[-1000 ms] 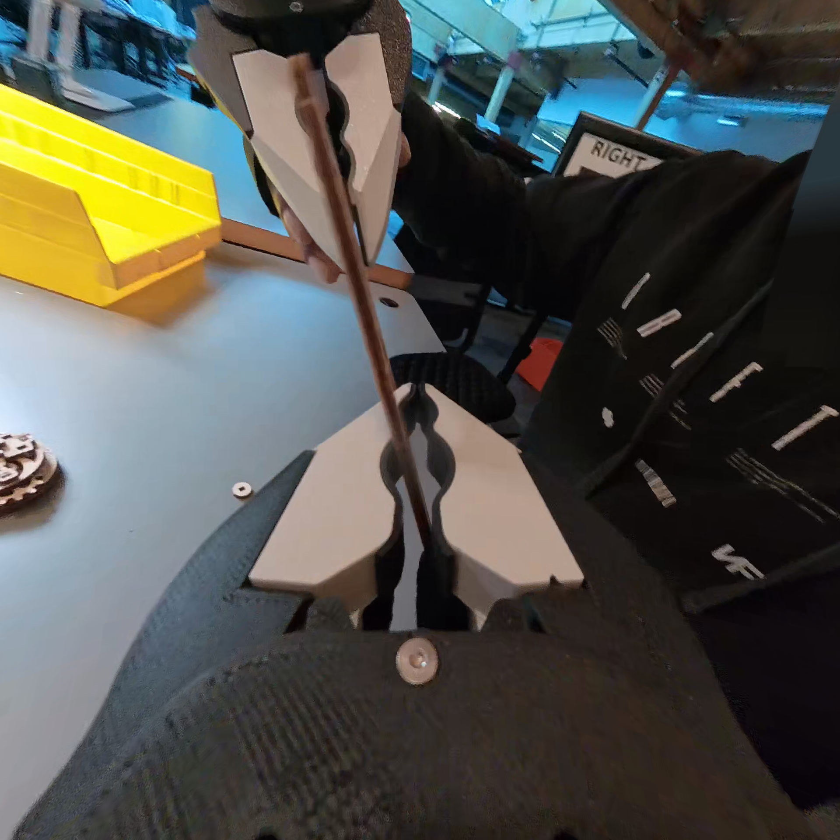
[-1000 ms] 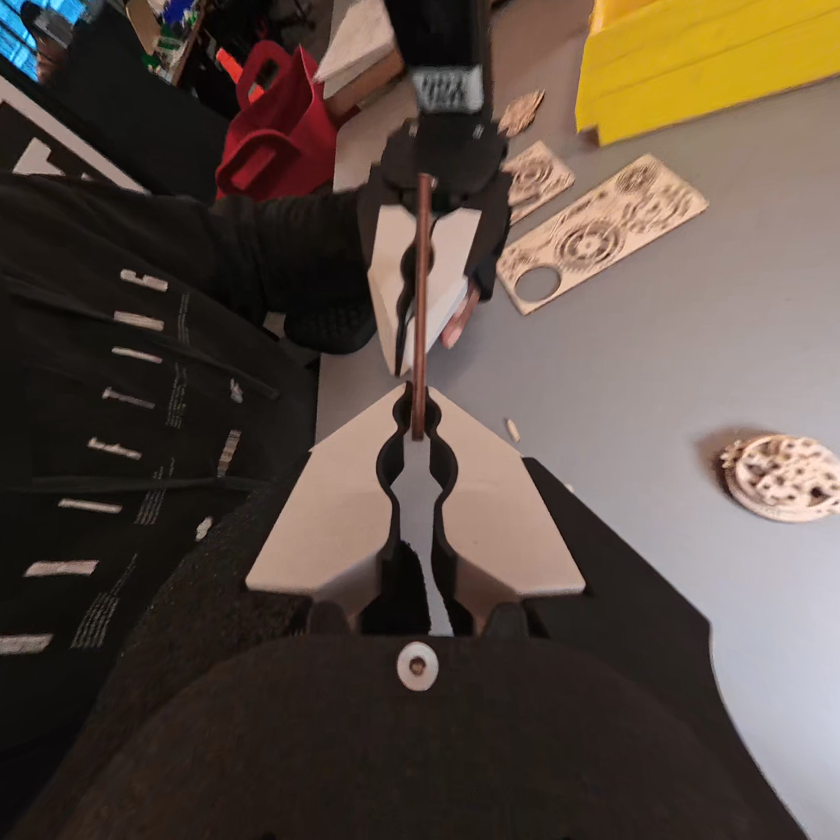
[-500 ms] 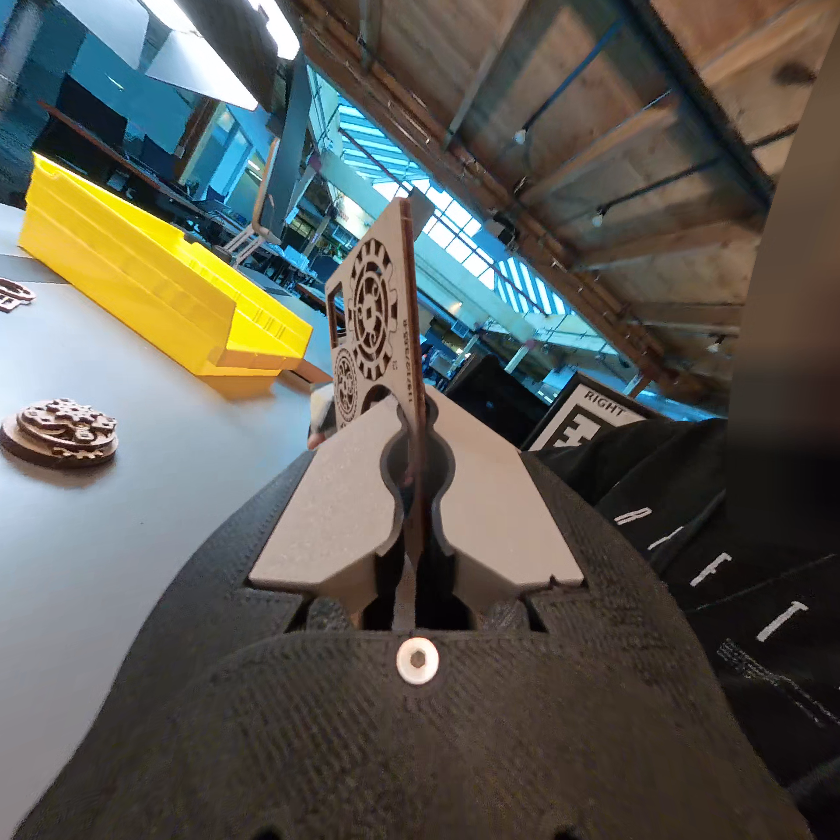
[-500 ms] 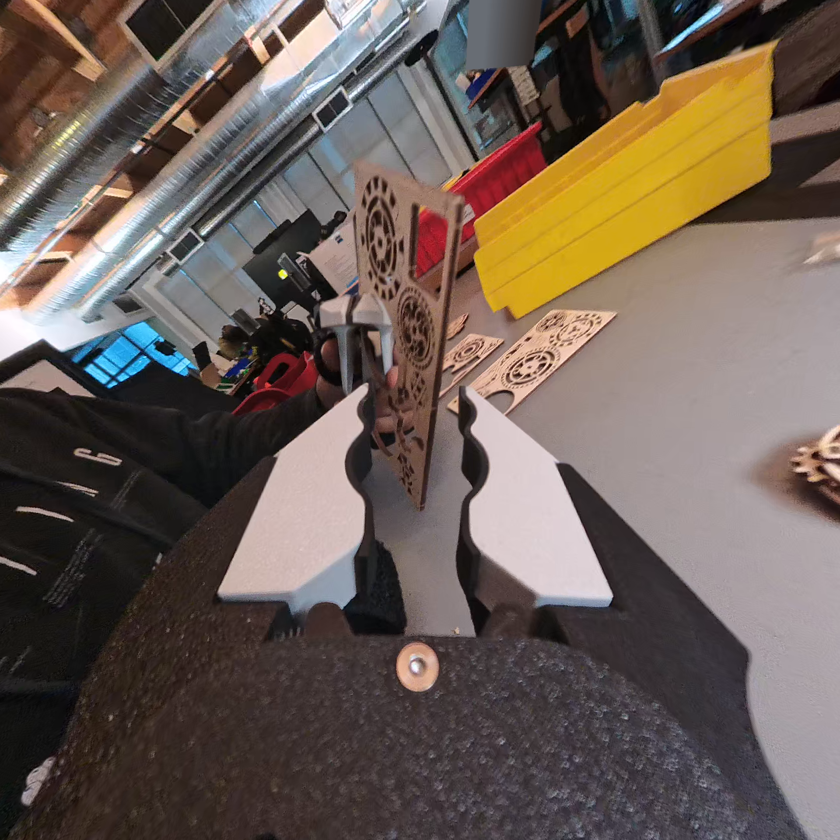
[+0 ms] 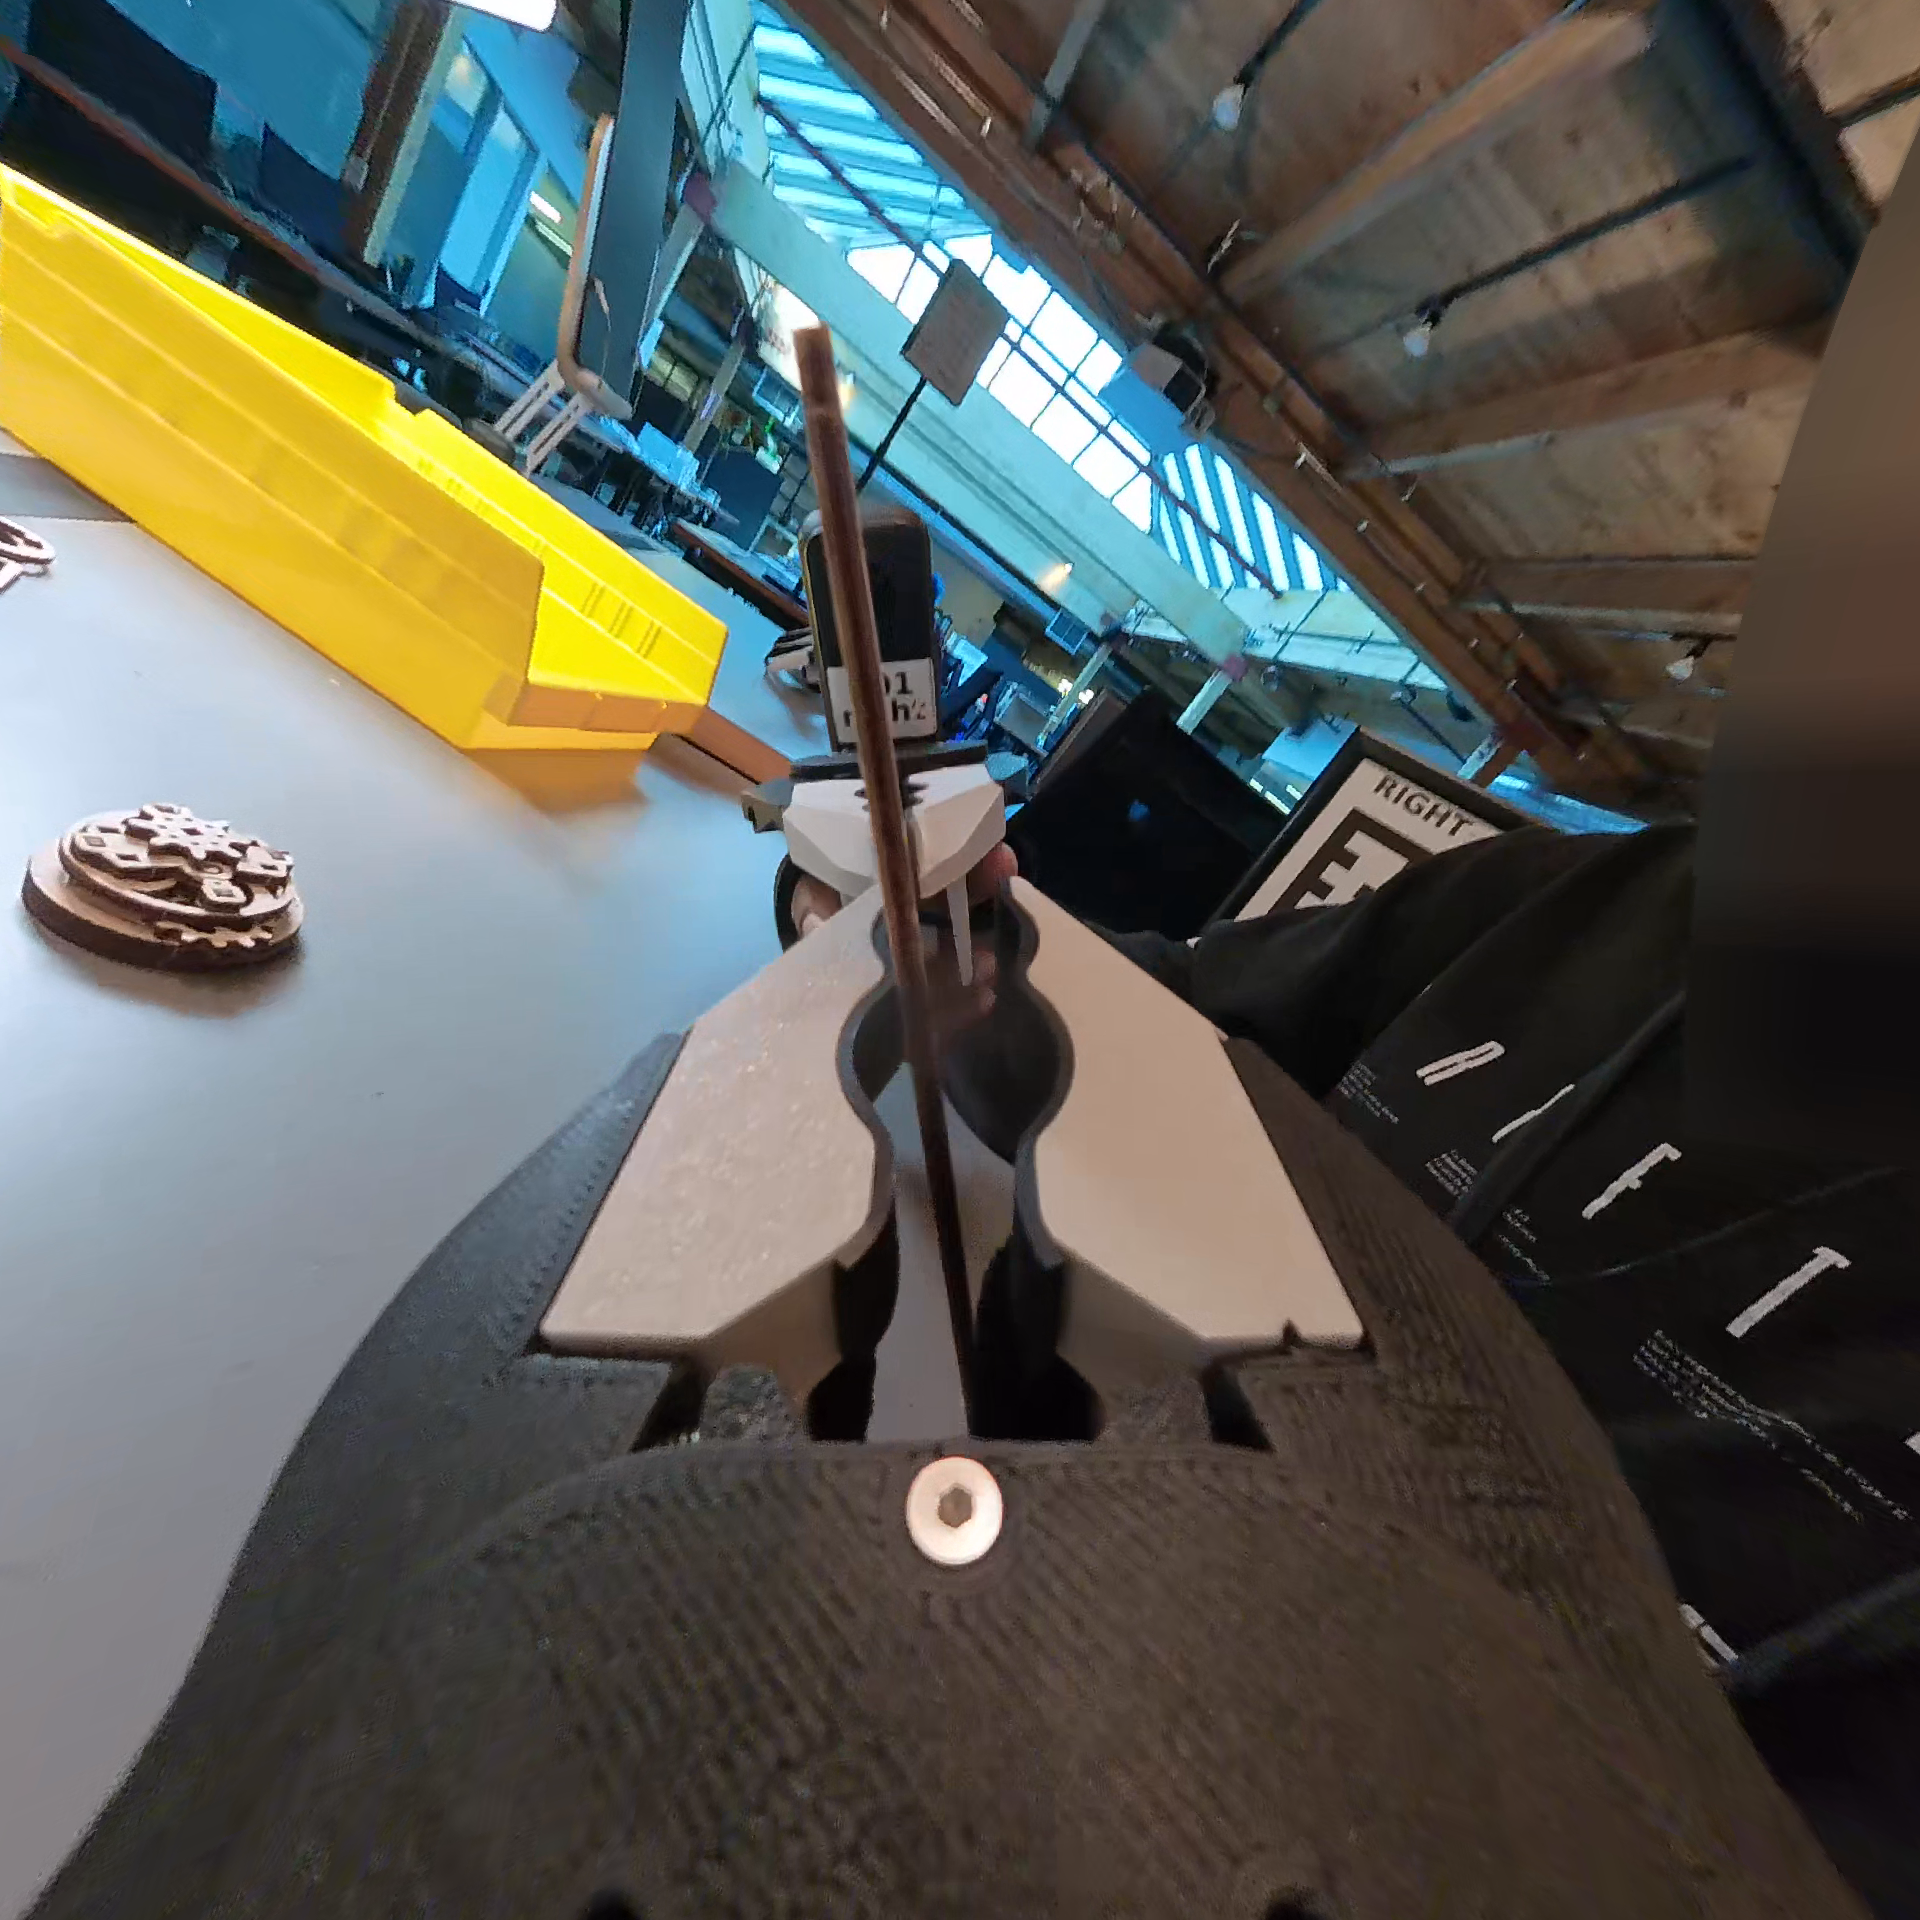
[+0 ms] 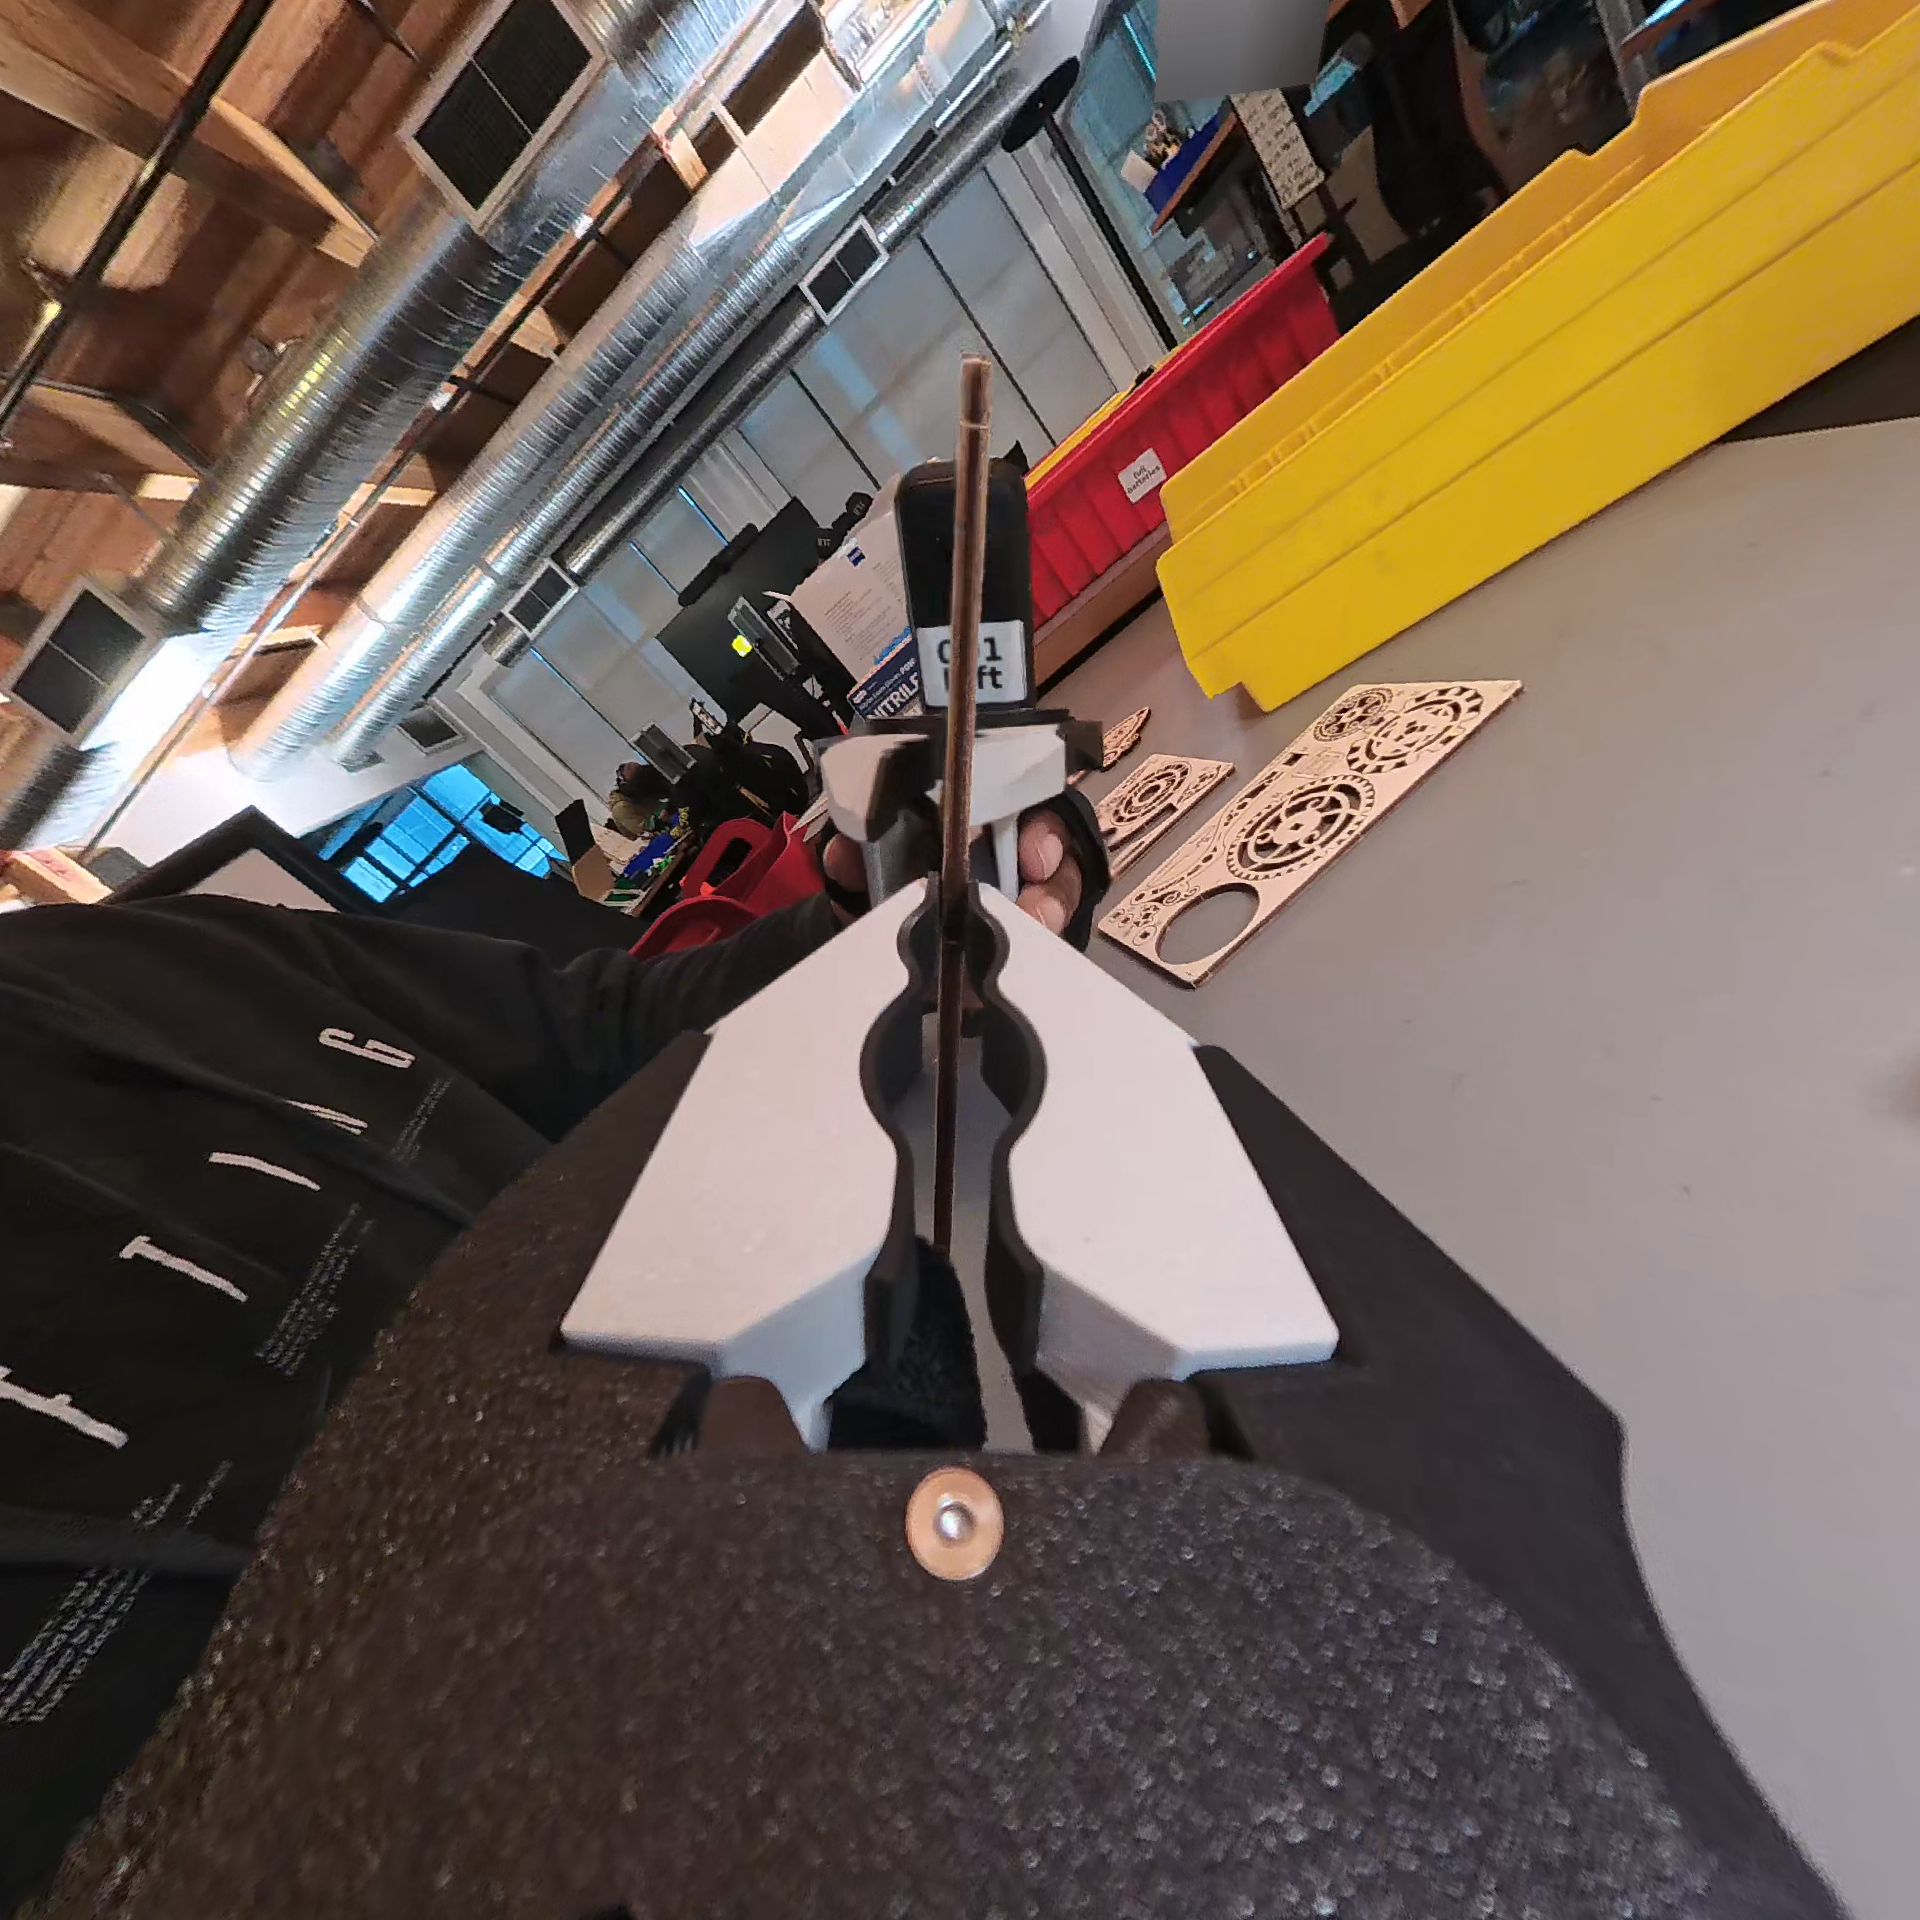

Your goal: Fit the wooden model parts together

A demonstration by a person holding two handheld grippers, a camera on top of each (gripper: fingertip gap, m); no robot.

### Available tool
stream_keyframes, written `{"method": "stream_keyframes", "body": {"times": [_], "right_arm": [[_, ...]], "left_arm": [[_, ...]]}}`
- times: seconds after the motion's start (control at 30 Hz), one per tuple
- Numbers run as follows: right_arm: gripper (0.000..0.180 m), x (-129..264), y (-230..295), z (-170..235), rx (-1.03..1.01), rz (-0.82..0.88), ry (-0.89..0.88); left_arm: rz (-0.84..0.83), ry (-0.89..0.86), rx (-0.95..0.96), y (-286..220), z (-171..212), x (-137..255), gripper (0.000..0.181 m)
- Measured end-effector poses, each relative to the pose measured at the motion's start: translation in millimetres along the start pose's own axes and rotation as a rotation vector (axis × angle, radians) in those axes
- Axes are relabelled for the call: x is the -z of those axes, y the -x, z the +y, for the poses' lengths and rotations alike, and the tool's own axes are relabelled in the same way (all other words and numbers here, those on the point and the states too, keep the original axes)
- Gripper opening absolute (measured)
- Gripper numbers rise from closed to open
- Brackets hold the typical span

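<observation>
Between the two grippers, a thin wooden sheet (image 5: 894, 883) stands edge-on above the grey tabletop (image 5: 312, 1091), so its faces are hidden in both views. The left gripper (image 5: 940, 940) has its fingers (image 5: 769, 1122) slightly spread around the sheet's lower edge; whether they pinch it I cannot tell. The right gripper (image 6: 951, 914) likewise has its fingers (image 6: 1132, 1143) set close on either side of the sheet, and contact is not clear there either. Each gripper faces the other across the sheet, which blocks the middle of both views.

Left of the sheet in the left wrist view, a round stack of gears (image 5: 166, 883) lies on the tabletop, well apart, with a yellow bin (image 5: 364, 540) beyond it. Right of the sheet in the right wrist view, flat wooden part panels (image 6: 1320, 810) lie near the same yellow bin (image 6: 1558, 416), and a red bin (image 6: 1174, 436) stands just behind. A dark sleeve (image 6: 312, 1091) fills the side nearest the person.
</observation>
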State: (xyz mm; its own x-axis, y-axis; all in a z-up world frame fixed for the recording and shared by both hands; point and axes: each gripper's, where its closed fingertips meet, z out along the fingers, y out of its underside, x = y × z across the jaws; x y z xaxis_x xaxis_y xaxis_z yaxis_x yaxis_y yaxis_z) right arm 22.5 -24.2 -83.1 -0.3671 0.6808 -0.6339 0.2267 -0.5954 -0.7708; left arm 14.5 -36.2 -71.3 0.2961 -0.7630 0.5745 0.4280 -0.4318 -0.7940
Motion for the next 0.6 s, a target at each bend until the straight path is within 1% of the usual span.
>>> {"method": "stream_keyframes", "body": {"times": [0.07,0.2,0.23,0.27,0.3,0.33,0.43,0.6], "right_arm": [[0.0,2,-2,1,0.012,0.013,0.005],[0.0,0,3,4,-0.004,-0.021,0.008],[0.0,-2,3,6,0.0,-0.021,0.018],[0.0,-4,3,9,0.006,-0.018,0.028],[0.0,-5,2,11,0.011,-0.015,0.033],[0.0,-5,2,11,0.014,-0.013,0.031],[0.0,-4,-1,12,0.037,0.01,0.037],[0.003,-3,-5,10,0.138,0.092,0.041]], "left_arm": [[-0.013,0.015,-0.006,2,4,-1,0.017],[-0.045,0.054,-0.01,8,14,-6,0.024],[-0.046,0.055,-0.01,8,15,-7,0.023],[-0.047,0.057,-0.017,8,16,-9,0.017],[-0.05,0.065,-0.029,7,18,-10,0.006],[-0.059,0.069,-0.041,8,19,-10,0.002],[-0.093,0.073,-0.045,11,20,-10,0.002],[-0.122,0.059,-0.038,13,19,-11,0.002]]}}
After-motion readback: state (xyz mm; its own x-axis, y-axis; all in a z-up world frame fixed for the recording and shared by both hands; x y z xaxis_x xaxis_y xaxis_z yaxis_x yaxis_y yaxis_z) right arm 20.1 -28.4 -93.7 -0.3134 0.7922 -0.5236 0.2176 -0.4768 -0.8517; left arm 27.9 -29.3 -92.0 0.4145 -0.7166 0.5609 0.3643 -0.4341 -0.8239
